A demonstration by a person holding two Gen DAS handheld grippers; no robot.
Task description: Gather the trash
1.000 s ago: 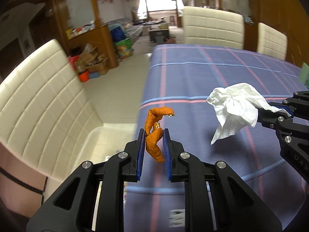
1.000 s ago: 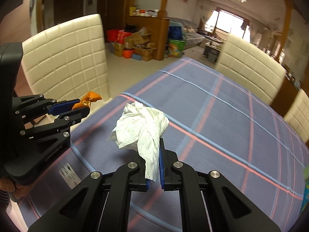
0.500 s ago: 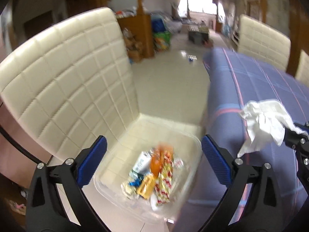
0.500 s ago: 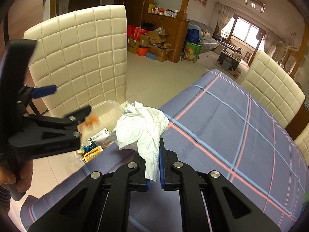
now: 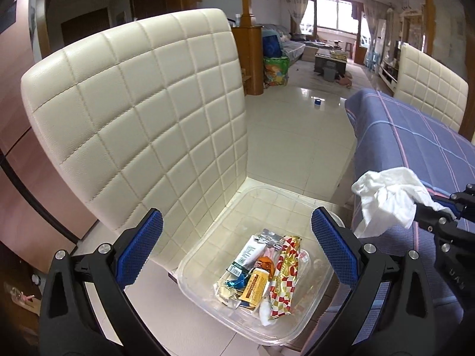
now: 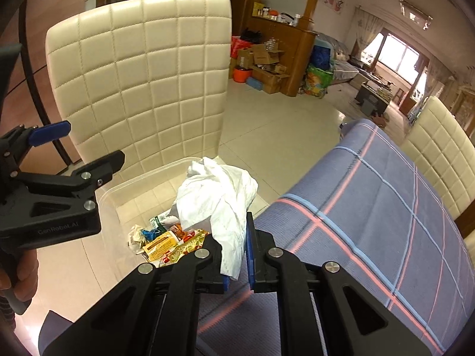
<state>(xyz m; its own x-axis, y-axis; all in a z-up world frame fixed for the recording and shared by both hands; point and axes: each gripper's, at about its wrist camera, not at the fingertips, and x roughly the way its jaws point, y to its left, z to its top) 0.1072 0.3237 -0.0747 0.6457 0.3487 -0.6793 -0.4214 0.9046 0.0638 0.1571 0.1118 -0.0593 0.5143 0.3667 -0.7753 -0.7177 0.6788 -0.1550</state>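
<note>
The left gripper (image 5: 237,237) has its fingers spread wide above the clear bin (image 5: 207,305). The right gripper (image 6: 236,255) has just been opening, with the white tissue (image 6: 219,195) between its fingers.

Clear glossy plastic bin (image 5: 207,255); quilted cream leather-look chair (image 5: 142,118); crumpled white paper tissue (image 6: 219,190); woven plaid tablecloth (image 6: 371,207); glossy floor tiles (image 5: 297,136).

1. A cream quilted chair (image 5: 142,112) stands on a glossy pale tiled floor (image 5: 299,136).
2. A table under a blue striped cloth (image 6: 386,207) fills the right.
3. Daylight pours through a far window (image 5: 332,14) beyond a sofa (image 5: 292,46) and wooden pillar (image 5: 251,29).
</note>
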